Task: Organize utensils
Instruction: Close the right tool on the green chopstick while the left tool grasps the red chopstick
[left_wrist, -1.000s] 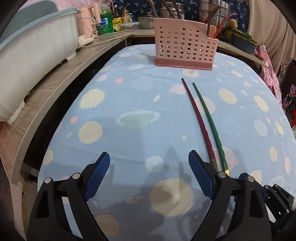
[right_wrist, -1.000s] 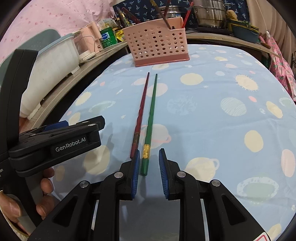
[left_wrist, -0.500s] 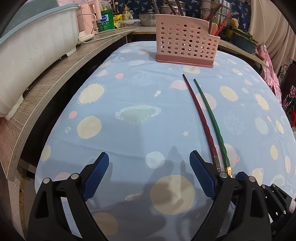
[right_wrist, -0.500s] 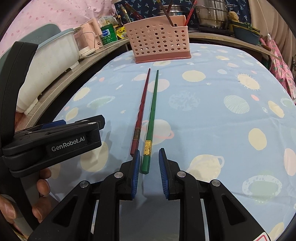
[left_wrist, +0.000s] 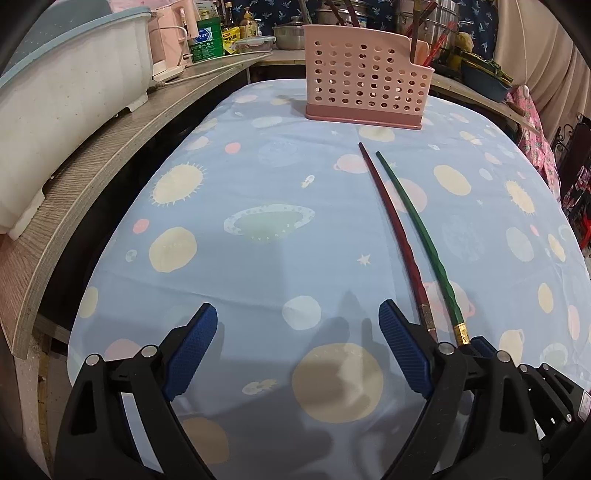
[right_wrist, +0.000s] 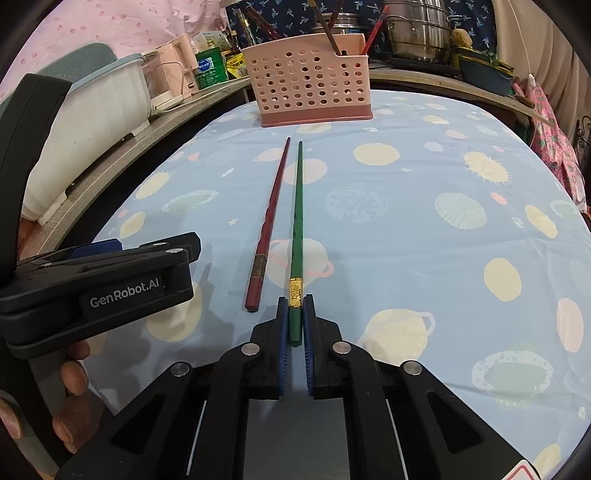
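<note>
The right gripper (right_wrist: 295, 325) has just pinched shut on the green chopstick's (right_wrist: 297, 206) near end by the tablecloth's (right_wrist: 424, 236) near edge, ready to lift toward the pink basket (right_wrist: 310, 79) at the far edge. The left gripper (left_wrist: 295, 347) hangs wide, empty.

two chopsticks (right_wrist: 297, 229), one pink utensil basket (right_wrist: 310, 88), two hand-held grippers (right_wrist: 295, 314)

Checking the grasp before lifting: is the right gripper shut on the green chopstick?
Shut: the right gripper pads press both sides of the green chopstick end.
</note>
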